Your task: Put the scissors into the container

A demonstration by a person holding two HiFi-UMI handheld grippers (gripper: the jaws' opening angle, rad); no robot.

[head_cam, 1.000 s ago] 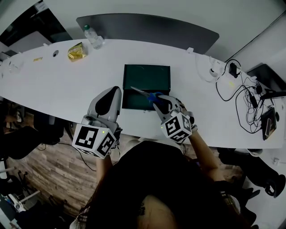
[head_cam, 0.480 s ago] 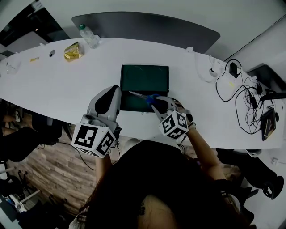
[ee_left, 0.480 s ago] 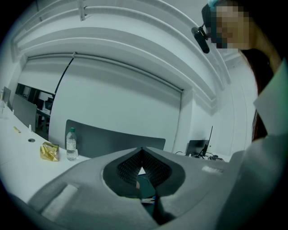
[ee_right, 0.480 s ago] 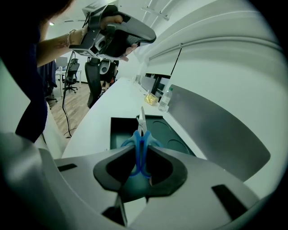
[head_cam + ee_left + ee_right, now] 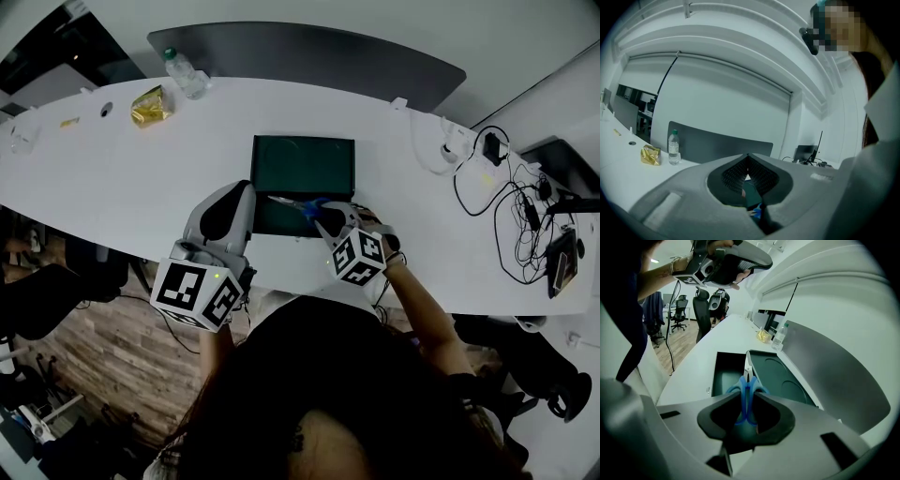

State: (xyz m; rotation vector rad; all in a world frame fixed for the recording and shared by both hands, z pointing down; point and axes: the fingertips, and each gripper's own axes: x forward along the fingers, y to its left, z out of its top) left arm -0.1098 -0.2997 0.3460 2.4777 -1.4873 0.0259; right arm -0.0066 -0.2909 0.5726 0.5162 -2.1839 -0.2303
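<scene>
A dark green container (image 5: 305,161) lies open on the white table (image 5: 112,178), its lid (image 5: 780,376) folded back and its tray (image 5: 723,369) nearest me. Blue-handled scissors (image 5: 298,203) hang over the tray, blades (image 5: 748,367) pointing away from my right gripper (image 5: 323,216). The right gripper (image 5: 746,395) is shut on the blue handles, which stand upright between its pads. My left gripper (image 5: 246,190) hovers just left of the container, pointing at it, and its pads meet at the tips (image 5: 748,157) with nothing held.
A water bottle (image 5: 185,73) and a yellow snack packet (image 5: 150,105) sit at the table's far left. Tangled cables and chargers (image 5: 506,192) crowd the right end. A grey divider panel (image 5: 309,52) runs behind the table. The front edge is close under both grippers.
The right gripper has sunk and tipped further down, bringing the scissors lower over the container's tray. The left gripper has barely shifted.
</scene>
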